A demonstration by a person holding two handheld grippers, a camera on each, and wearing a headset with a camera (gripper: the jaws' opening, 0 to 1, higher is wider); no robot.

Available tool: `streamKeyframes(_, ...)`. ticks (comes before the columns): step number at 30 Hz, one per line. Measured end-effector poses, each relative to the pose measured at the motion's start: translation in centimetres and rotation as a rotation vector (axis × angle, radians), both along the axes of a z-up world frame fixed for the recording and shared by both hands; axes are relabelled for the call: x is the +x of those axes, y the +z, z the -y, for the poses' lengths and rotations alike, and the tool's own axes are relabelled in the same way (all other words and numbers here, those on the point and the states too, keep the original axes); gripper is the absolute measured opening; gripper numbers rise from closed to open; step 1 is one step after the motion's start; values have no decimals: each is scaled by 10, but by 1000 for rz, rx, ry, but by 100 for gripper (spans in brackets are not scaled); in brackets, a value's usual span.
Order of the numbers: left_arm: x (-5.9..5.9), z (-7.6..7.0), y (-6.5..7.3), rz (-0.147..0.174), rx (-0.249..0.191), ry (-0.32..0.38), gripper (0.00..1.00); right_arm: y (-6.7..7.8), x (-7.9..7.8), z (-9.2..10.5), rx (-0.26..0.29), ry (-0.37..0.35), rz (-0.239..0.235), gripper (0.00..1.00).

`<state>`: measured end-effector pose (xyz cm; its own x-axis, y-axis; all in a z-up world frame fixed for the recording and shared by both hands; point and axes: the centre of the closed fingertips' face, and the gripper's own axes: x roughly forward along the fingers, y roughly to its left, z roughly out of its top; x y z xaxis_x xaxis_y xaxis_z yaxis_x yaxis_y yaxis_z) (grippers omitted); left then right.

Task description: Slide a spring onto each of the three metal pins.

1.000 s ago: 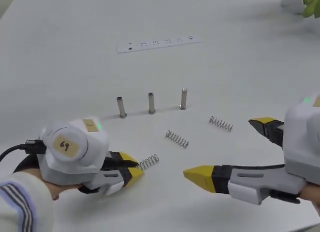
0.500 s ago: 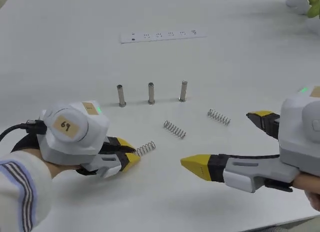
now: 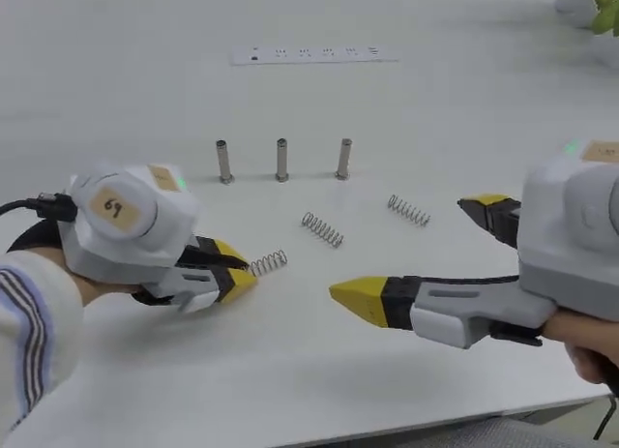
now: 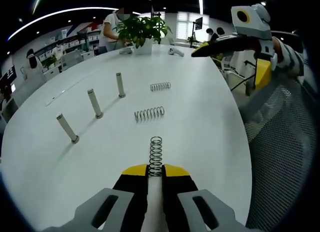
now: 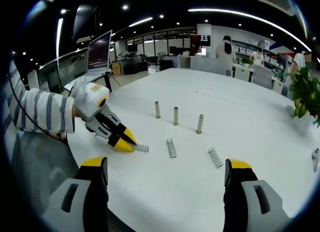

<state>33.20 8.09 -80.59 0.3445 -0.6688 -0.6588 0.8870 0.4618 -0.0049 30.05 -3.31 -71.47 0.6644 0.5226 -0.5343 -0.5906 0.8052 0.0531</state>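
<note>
- Head view: three metal pins, the left pin (image 3: 222,162), middle pin (image 3: 281,160) and right pin (image 3: 343,159), stand upright ahead of both grippers, all bare.
- The left gripper (image 4: 155,168) has its jaws narrowed on the near end of the first spring (image 4: 156,154), which lies on the bench (image 4: 210,132) straight ahead of its tips.
- There are three springs: the second spring (image 4: 149,113) and third spring (image 4: 160,86) lie loose farther ahead.
- The right gripper (image 5: 166,165) gapes wide and holds nothing.
- By my judgement, all three pins are yet to be fitted.

I see big white table (image 3: 116,90). Long white power strip (image 3: 314,54) lies flat on far side. Green leafy plant in white pot (image 4: 141,31) stands near table edge. Open dark laptop (image 5: 100,49) further back. Grey mesh chair (image 4: 285,142) beside table.
</note>
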Motion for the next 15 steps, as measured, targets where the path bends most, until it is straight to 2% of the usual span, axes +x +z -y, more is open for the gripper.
streamKeyframes(9,-1,0,1,6,7,-11,2,6,6,5,-7,31,16,94)
streamKeyframes(15,-2,-1,2,-20,-3,12,2,6,7,9,-36,68,19,90)
